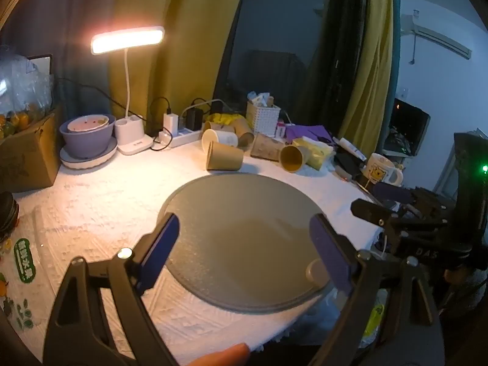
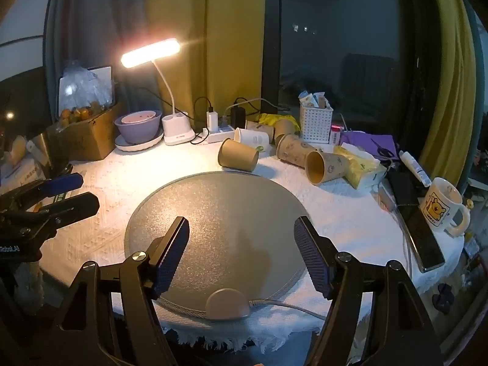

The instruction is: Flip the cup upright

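Right hand-held gripper (image 2: 241, 253), left hand-held gripper (image 1: 244, 241): both spread, empty, lower frame, over round mat (image 2: 219, 213). Brown paper cup (image 2: 238, 154) on side, upper centre; flip not begun.

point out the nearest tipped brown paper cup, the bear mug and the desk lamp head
brown paper cup (image 2: 238, 155): right wrist view, on its side wall as it lies tipped over.
bear mug (image 2: 441, 205): right wrist view, on the printed bear panel.
desk lamp head (image 2: 150, 52): right wrist view, on the lit bar.
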The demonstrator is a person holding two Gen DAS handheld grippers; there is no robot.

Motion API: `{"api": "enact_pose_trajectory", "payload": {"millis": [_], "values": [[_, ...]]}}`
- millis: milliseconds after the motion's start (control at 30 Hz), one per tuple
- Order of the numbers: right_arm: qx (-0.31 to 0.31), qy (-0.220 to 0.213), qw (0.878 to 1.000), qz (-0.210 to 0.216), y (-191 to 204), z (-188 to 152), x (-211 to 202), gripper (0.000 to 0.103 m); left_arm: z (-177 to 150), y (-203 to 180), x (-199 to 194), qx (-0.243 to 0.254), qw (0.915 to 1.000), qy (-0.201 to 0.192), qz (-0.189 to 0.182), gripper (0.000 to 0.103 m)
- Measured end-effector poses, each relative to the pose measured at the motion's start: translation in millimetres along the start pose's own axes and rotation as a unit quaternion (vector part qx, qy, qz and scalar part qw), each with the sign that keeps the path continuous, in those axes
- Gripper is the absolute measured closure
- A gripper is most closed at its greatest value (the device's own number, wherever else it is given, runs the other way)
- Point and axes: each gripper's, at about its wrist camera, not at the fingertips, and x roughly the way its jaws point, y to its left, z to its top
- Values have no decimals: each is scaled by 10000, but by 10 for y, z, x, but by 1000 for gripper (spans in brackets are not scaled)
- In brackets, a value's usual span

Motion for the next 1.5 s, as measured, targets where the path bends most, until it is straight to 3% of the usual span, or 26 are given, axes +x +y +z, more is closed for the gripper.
{"api": "enact_pose_trajectory", "payload": {"millis": [700,1500], "values": [[5,-12,10000,14,0,5,-10,29,-8,43,-31,-76,10000,-10,-53,15],[1,149,9999,9,-44,-4,169,29,-81,73,205,-165,9994,278,-128,15]]}}
